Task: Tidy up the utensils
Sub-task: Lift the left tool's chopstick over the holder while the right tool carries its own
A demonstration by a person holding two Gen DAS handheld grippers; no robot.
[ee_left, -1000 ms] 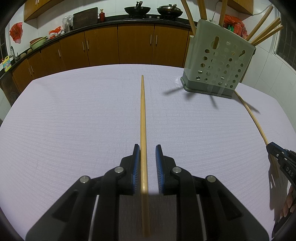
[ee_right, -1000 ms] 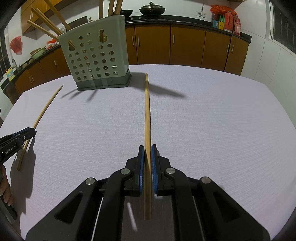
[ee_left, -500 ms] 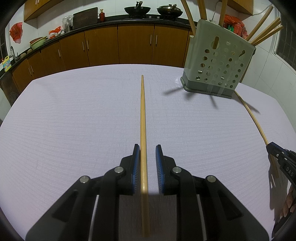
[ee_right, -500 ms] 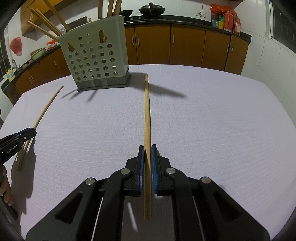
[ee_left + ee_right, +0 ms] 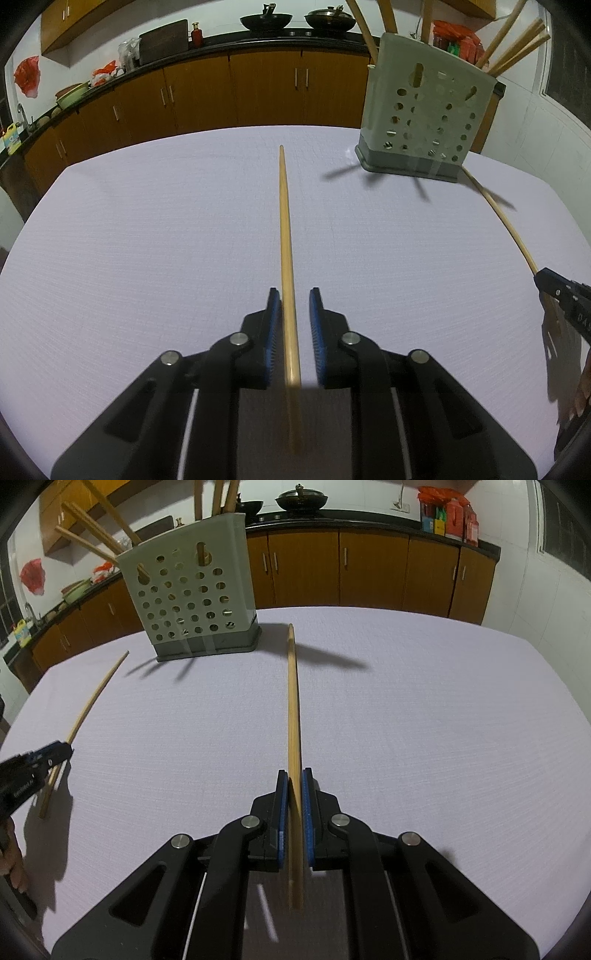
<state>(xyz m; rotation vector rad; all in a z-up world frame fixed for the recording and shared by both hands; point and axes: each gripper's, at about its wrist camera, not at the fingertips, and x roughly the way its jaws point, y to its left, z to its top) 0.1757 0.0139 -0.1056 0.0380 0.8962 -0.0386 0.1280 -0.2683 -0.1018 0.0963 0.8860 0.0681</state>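
Note:
A grey perforated utensil holder (image 5: 424,114) stands at the far side of the table with several wooden chopsticks in it; it also shows in the right wrist view (image 5: 192,602). My left gripper (image 5: 294,295) is open, its jaws either side of a wooden chopstick (image 5: 285,229) that lies on the white cloth. My right gripper (image 5: 293,777) is shut on another wooden chopstick (image 5: 293,701), whose far tip points beside the holder. Each gripper shows at the edge of the other's view, the left one (image 5: 55,753) and the right one (image 5: 550,280).
The table (image 5: 147,240) is covered in white cloth. Brown kitchen cabinets (image 5: 258,92) and a counter with pots run behind it. A white tiled wall (image 5: 554,590) is at the right.
My left gripper's jaws have opened a little wider around its chopstick. The right gripper holds its chopstick as before.

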